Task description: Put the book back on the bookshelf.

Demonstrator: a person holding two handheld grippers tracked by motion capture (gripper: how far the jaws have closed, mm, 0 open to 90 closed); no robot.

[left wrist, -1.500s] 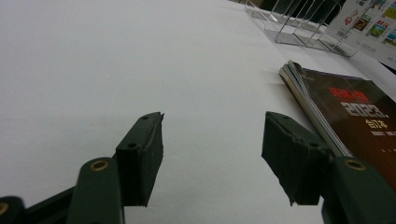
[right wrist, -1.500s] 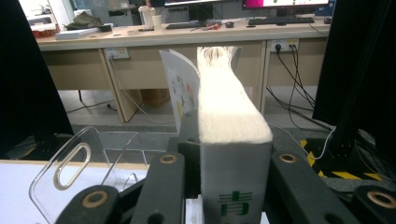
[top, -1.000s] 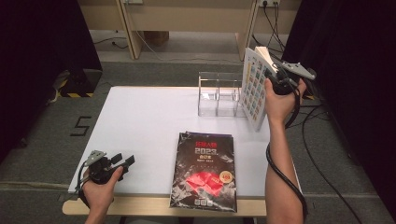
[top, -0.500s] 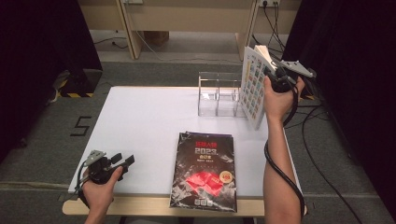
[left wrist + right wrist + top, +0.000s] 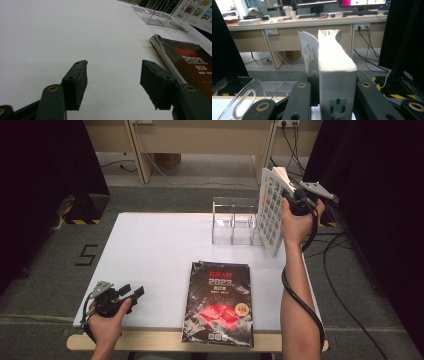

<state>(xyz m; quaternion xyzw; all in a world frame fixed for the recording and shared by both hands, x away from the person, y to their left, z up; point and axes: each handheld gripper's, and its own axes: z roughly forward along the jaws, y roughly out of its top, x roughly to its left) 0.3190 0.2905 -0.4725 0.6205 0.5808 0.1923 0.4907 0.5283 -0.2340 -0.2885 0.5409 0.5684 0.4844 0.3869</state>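
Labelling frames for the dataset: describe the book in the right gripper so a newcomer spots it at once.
Start at the white table, then go to the clear acrylic rack along its far edge. Just right of the rack, the right gripper holds a thick white book upright above the table's right end. Unlike the dark magazine lying flat near the front edge, its cover carries a grid of small coloured pictures.

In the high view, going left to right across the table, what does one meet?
Left hand-held gripper, jaws open, at the near left edge → dark glossy magazine with red print lying flat → clear acrylic divider rack at the far edge → white thick magazine with small coloured pictures held upright → right hand-held gripper clamping it.
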